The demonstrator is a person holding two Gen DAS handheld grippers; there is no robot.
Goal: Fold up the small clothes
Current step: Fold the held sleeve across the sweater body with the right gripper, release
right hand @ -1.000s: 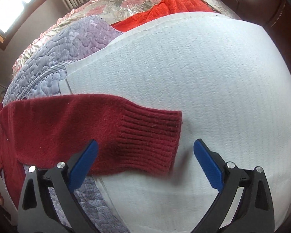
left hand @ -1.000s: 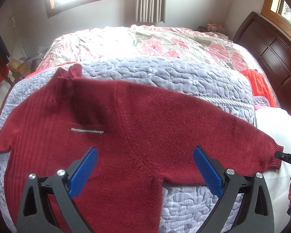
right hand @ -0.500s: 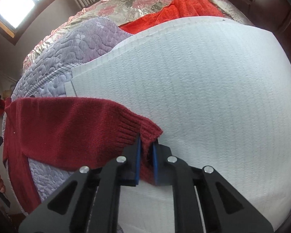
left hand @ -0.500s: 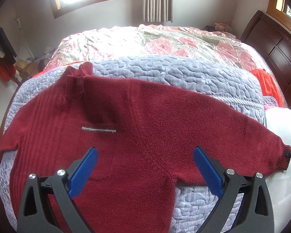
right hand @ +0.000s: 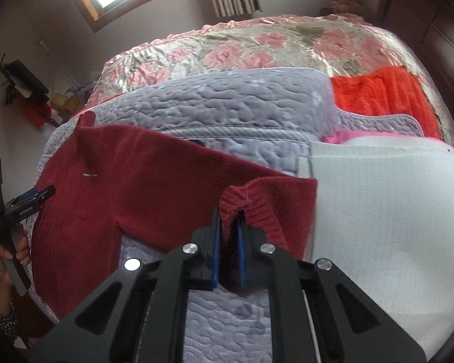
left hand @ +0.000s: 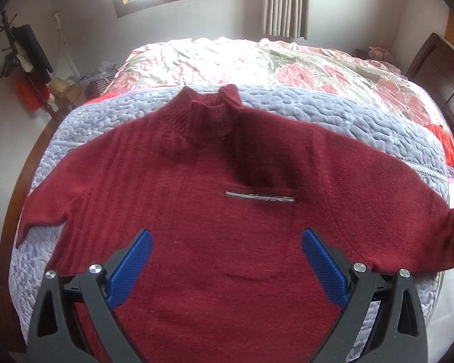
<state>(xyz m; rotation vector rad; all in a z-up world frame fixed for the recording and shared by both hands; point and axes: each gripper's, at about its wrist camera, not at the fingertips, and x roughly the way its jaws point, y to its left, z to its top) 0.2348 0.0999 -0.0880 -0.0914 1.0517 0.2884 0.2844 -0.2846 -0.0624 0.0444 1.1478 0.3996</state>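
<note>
1. Two grippers were in frame. Left gripper (left hand: 226, 252) hung over the lower chest of the sweater, blue fingers (left hand: 129, 264) spread wide, nothing between them.
2. Right gripper (right hand: 228, 222) was clamped on the ribbed cuff (right hand: 251, 202) of one sleeve; the knit bunched between the blue pads and arched up just above the fingertips.
3. Dark red sweater (left hand: 215, 199) lay face up and mostly flat on a lavender quilted pad (left hand: 317, 115), turtleneck collar (left hand: 208, 112) at the far side.
4. A narrow silver bar (left hand: 259, 196) sat across the chest, just above a pocket seam.
5. Other sleeve (left hand: 48, 208) was out to the left on the quilt, its end turned down toward the pad's edge.
6. Held sleeve ran right to the edge of a white textured blanket (right hand: 393, 211).
7. A floral pink bedspread (right hand: 272, 48) covered the bed beyond the pad; an orange knit (right hand: 384, 96) lay at the right, next to the white blanket.
8. Right wrist view also caught the left gripper (right hand: 30, 196) at the far left with a person's hand (right hand: 6, 251) on its handle.
</note>
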